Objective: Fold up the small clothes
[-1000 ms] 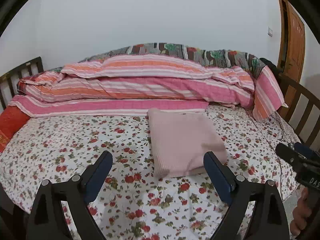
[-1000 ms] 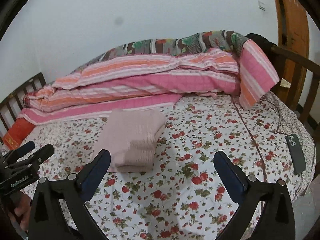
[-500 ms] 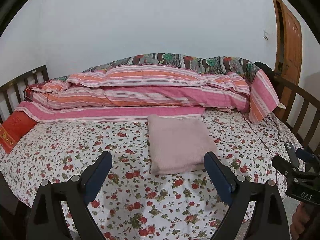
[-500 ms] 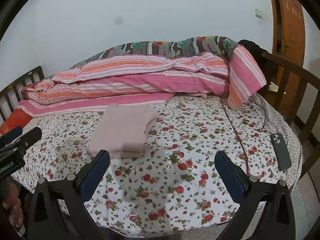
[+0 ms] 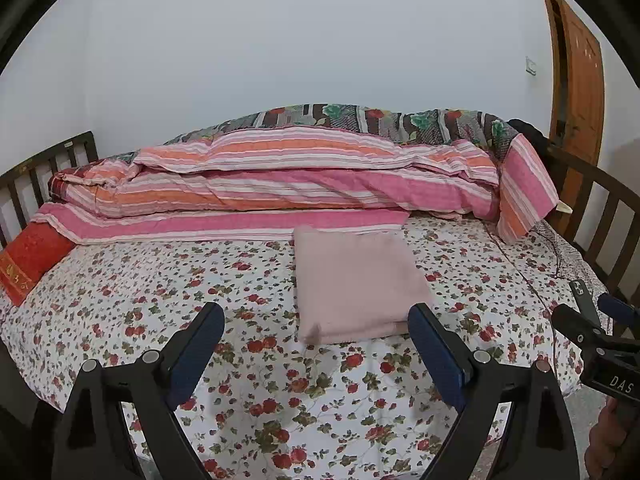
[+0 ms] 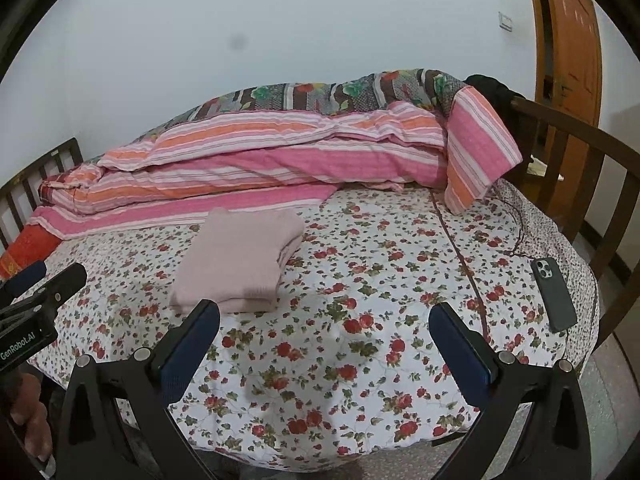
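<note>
A pale pink garment [image 5: 352, 284] lies folded into a neat rectangle on the floral bedsheet [image 5: 160, 292], near the middle of the bed. It also shows in the right wrist view [image 6: 240, 260], left of centre. My left gripper [image 5: 316, 344] is open and empty, held back from the bed's near edge, with the garment beyond its fingertips. My right gripper [image 6: 324, 340] is open and empty, also held back, with the garment beyond its left finger [image 6: 192, 340]. Each gripper shows at the edge of the other's view.
A rolled pink and orange striped quilt [image 5: 280, 184] lies along the wall side of the bed. A dark phone [image 6: 554, 294] with a cable lies near the bed's right edge. Wooden bed rails [image 6: 580, 152] stand at both ends. A wooden door [image 5: 580, 72] is at the right.
Both grippers have pulled back and away from the bed, so the folded garment looks farther off. Both stay open and empty.
</note>
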A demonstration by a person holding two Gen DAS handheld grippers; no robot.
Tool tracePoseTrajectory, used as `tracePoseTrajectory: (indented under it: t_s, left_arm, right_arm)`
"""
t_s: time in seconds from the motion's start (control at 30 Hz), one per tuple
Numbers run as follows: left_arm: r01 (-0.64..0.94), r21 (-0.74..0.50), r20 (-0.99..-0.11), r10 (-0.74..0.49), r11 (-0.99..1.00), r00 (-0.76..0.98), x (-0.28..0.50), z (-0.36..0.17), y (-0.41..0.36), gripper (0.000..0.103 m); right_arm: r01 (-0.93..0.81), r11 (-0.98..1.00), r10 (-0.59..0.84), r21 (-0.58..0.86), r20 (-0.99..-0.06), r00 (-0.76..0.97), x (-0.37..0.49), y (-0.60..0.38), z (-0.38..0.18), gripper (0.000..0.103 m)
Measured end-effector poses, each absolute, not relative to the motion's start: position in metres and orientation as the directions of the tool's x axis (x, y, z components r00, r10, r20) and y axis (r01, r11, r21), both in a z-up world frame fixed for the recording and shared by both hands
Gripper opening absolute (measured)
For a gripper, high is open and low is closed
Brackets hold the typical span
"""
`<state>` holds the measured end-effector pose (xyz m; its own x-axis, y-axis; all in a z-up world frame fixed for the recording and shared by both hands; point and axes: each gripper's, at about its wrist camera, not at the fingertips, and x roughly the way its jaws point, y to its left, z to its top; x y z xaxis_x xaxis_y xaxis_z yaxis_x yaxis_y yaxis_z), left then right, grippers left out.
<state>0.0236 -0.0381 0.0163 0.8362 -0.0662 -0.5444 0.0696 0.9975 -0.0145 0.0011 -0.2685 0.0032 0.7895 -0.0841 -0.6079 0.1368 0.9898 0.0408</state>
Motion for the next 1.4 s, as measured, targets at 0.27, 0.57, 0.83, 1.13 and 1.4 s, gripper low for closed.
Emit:
tracePoseTrajectory:
  t_s: [0.27,0.57,0.83,1.13,1.4]
  left_arm:
    - [0.068,-0.012,-0.548,-0.064,0.998,0.834,0.025,0.015,-0.036,0.093]
    - [0.063,-0.015,-0.545,-0.061,0.998,0.836,0.025,0.014,-0.035,0.093]
    - [0.055,-0.027,-0.547,-0.061,0.998,0.835,0.024,0.014,-0.035,0.093]
    - [0.042,-0.028,-0.547,-0.051,0.999,0.836,0.021,0.013,-0.034,0.093]
    - [0.029,-0.039,-0.553,-0.046,0.999,0.832,0.021,0.013,-0.032,0.093]
  right_arm:
    - [0.135,0.990,-0.084,0.039,-0.608,0.790,0.002,-0.266,0.002,0.102]
    - [0.130,0.991,-0.079,0.042,-0.603,0.794,0.001,-0.263,0.003,0.102]
    - [0.130,0.991,-0.080,0.040,-0.604,0.793,0.001,-0.262,0.003,0.102]
    - [0.128,0.991,-0.079,0.040,-0.601,0.796,0.001,-0.261,0.005,0.102]
    - [0.122,0.992,-0.077,0.034,-0.604,0.793,0.002,-0.258,0.003,0.102]
